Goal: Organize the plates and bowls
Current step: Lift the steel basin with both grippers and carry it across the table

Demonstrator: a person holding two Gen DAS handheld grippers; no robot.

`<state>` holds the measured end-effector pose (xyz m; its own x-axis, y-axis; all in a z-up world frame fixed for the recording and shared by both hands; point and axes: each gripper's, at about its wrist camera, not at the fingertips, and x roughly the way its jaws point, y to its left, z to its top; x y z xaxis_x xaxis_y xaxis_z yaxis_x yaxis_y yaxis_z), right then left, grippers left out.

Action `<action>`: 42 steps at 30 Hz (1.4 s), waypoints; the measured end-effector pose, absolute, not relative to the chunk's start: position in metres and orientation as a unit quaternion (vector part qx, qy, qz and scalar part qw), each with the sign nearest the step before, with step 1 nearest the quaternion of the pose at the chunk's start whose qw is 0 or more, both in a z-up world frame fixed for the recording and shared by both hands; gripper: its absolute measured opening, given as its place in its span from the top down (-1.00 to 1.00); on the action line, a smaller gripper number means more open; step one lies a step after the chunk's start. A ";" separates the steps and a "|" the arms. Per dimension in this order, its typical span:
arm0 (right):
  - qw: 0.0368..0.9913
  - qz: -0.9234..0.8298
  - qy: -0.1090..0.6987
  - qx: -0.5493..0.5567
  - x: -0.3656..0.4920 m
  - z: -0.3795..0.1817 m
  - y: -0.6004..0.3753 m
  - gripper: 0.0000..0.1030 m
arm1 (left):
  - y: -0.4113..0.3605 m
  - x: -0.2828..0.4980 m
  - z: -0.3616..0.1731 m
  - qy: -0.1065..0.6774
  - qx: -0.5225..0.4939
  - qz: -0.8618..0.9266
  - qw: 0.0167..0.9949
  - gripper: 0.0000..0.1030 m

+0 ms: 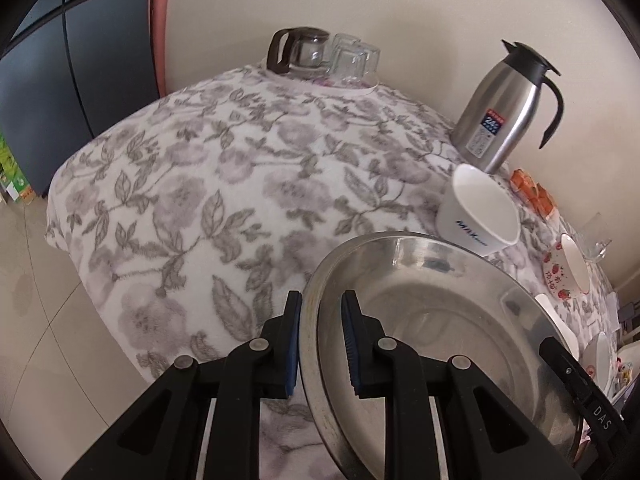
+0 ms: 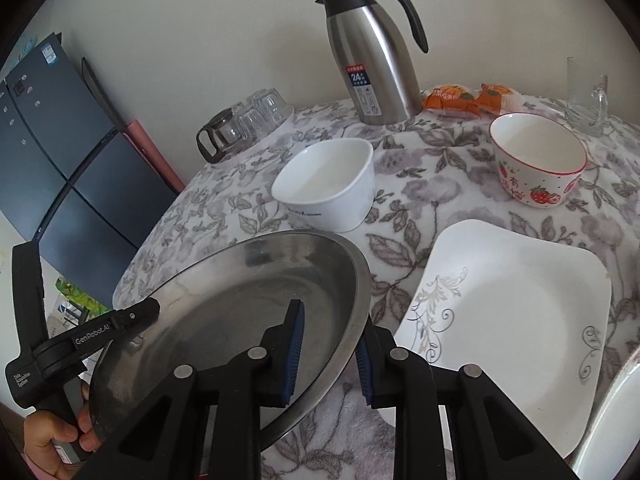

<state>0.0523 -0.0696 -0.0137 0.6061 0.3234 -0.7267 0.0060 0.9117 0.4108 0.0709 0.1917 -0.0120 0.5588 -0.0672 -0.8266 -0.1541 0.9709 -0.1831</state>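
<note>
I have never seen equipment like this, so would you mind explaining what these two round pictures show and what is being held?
There is no robot here: a person holds a two-finger gripper in each hand, and a fisheye camera on each looks along its fingers, hence the round pictures.

One picture is from the left gripper, the other from the right gripper. Each is clamped on an opposite rim of one steel plate, raised at a tilt above the flowered tablecloth.

On the table stand a steel thermos jug, a plain white bowl, a strawberry bowl, a square white plate, a glass coffee pot with upturned glasses, orange snack packets and a glass mug.
</note>
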 end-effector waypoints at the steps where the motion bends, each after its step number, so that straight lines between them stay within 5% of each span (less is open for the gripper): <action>1: 0.877 0.091 0.431 0.191 0.050 -0.011 -0.073 0.49 | 0.190 0.071 -0.008 0.468 -0.119 0.022 0.876 0.60; 25: 0.934 -0.004 0.290 0.208 -0.018 0.078 -0.189 0.50 | 0.057 0.068 0.093 0.410 -0.074 -0.078 0.906 0.60; 42: 0.930 -0.082 0.258 0.251 -0.060 0.082 -0.269 0.50 | -0.038 0.061 0.085 0.423 -0.045 -0.154 0.892 0.60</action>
<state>-0.0603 -0.2686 0.0816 0.8535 -0.0234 -0.5205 0.2818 0.8609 0.4235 0.0615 -0.0378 0.0852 0.5940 -0.3132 -0.7410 0.2367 0.9484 -0.2111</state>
